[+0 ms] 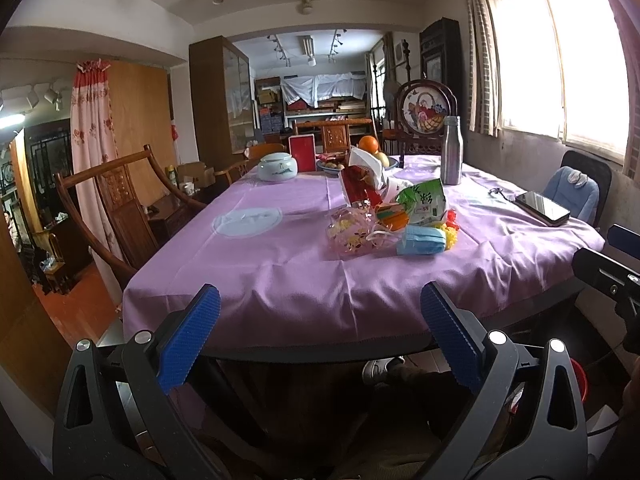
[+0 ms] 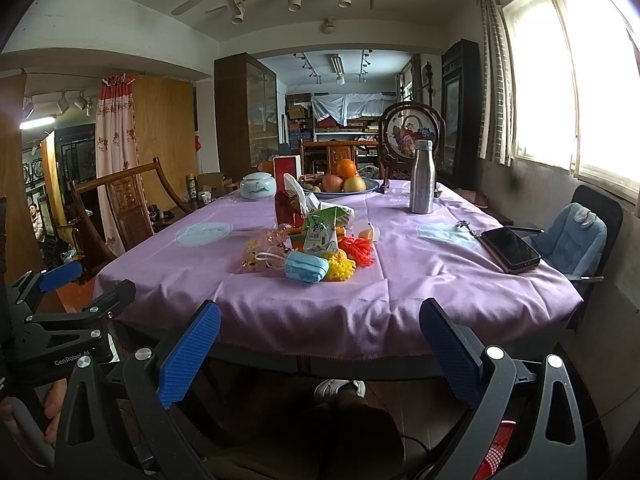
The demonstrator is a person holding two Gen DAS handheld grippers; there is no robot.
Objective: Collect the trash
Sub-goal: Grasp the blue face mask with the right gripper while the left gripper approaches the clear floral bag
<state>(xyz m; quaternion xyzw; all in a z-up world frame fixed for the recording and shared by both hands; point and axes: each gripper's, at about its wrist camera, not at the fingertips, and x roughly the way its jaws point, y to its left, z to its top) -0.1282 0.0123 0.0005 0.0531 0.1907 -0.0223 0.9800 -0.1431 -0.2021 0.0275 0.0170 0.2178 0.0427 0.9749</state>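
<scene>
A pile of trash lies mid-table on the purple cloth: a crumpled blue face mask, a clear printed wrapper, a green-white packet, a red snack bag, yellow and red frilly pieces. My left gripper is open and empty, held off the table's near edge. My right gripper is open and empty, also short of the near edge. The other gripper shows at the right edge of the left view and at the left of the right view.
On the table: a steel bottle, a fruit bowl, a white ceramic jar, a red box, a phone with keys, flat masks. Wooden chair left, cushioned chair right. A red basket sits below on the floor.
</scene>
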